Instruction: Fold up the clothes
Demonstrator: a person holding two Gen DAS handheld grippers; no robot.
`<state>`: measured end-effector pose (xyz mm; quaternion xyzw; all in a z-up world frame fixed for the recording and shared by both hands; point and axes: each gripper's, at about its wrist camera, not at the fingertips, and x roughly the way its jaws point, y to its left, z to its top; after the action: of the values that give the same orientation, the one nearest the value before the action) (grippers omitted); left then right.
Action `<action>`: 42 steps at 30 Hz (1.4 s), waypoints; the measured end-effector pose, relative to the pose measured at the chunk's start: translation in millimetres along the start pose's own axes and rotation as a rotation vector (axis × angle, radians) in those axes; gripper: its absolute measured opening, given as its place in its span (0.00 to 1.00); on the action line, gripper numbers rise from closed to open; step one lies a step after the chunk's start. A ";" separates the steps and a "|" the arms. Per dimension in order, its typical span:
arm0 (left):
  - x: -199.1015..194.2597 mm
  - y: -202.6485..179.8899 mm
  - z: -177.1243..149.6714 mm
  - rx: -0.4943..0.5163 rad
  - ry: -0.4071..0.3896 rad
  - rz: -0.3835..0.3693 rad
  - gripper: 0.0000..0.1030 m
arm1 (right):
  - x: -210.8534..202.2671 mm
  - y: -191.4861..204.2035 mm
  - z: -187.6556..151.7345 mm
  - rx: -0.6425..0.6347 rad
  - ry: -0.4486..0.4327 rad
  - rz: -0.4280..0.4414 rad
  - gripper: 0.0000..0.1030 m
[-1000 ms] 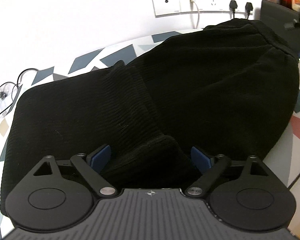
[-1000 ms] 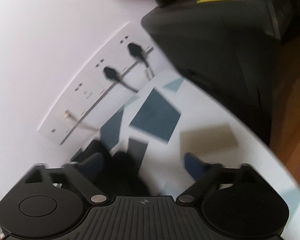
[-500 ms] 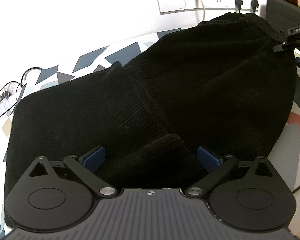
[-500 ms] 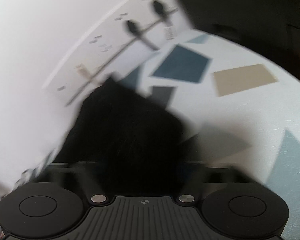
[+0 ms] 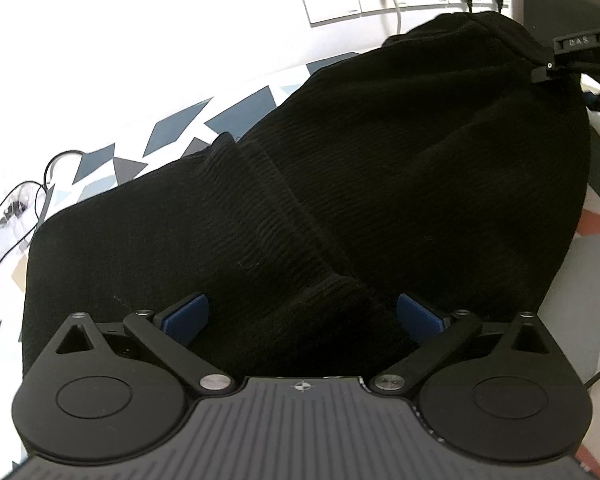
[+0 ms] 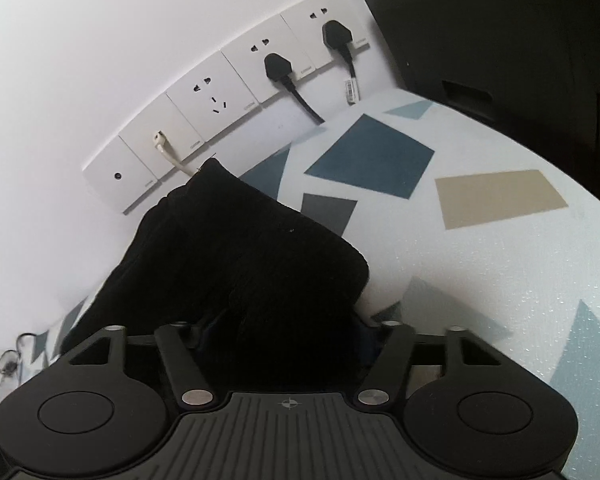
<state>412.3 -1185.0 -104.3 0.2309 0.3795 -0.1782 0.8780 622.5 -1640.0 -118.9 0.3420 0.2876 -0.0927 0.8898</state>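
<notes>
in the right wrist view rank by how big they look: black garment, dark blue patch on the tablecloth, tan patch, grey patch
1. black garment, though it is nearest the camera, which inflates it
2. dark blue patch
3. tan patch, close to the blue one
4. grey patch

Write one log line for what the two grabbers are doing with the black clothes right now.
task: fold clothes | left gripper: open, fingers astride black garment fold | right gripper: shut on garment's far edge, lifted | surface: patterned table
</notes>
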 end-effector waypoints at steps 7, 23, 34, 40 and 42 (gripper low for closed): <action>0.7 -16.4 14.0 0.057 0.002 -0.012 1.00 | -19.4 0.4 23.5 0.085 -0.080 0.106 0.26; -43.7 46.8 31.9 -0.153 -0.175 -0.227 0.99 | -17.9 8.7 46.1 0.031 -0.073 0.052 0.26; -125.3 222.8 -27.8 -0.617 -0.388 -0.208 0.99 | -68.0 164.2 18.9 -0.337 -0.203 0.143 0.26; -128.1 277.7 -103.4 -0.674 -0.323 -0.176 0.99 | -100.0 276.7 -70.5 -0.702 -0.203 0.308 0.26; -131.1 289.2 -126.5 -0.688 -0.281 -0.166 0.99 | -102.4 305.1 -111.2 -0.822 -0.153 0.367 0.26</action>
<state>394.5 -858.5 -4.5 -0.1356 0.3103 -0.1409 0.9303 599.3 -1341.2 42.7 -0.0022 0.1687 0.1634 0.9720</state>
